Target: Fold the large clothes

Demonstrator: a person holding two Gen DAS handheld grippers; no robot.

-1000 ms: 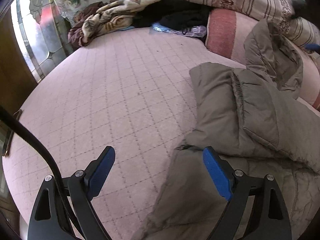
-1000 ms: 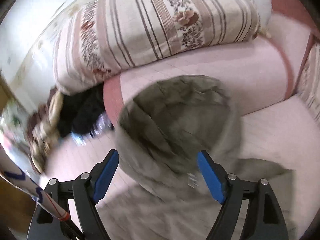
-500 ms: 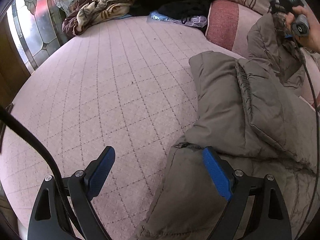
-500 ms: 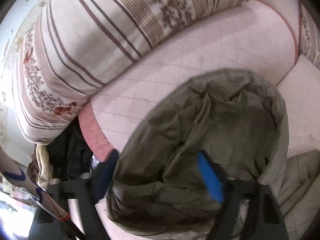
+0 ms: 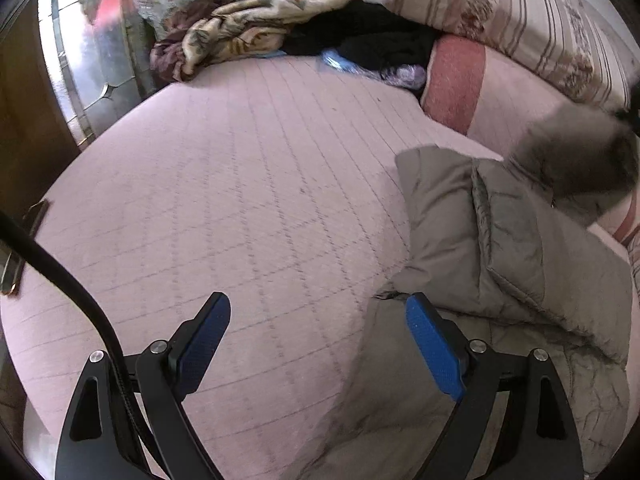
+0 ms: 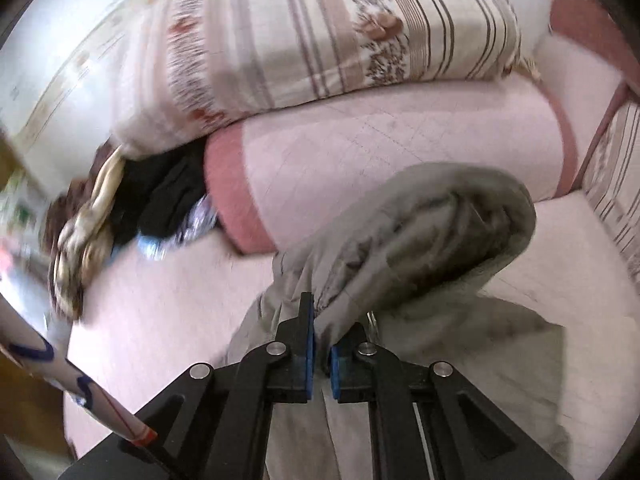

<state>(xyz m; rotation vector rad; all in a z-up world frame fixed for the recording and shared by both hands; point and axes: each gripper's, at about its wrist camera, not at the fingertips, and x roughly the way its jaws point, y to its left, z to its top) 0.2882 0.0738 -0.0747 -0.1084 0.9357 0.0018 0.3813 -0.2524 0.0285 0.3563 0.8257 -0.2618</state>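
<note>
Pink quilted bedding (image 5: 248, 184) fills most of the left wrist view. At the upper edge of the frame lies a heap of patterned blankets (image 5: 240, 36) beside dark clothes (image 5: 372, 36), and a striped floral pillow (image 5: 520, 16) sits in the upper right on a pink bolster (image 5: 480, 96). The grey-brown padded jacket (image 5: 520, 248) lies on the right half of the frame, partly folded. The left gripper (image 5: 316, 340) is at the bottom, its blue pads wide apart and holding nothing; the right pad is over the jacket's edge.

From the right wrist view, the same striped pillow (image 6: 320, 32) and bolster (image 6: 400, 152) fill the upper part. The right gripper (image 6: 320, 344) is at the bottom centre, its blue pads pressed together on a fold of the jacket (image 6: 420, 240), which hangs bunched and lifted in the middle of the frame, blurred.
</note>
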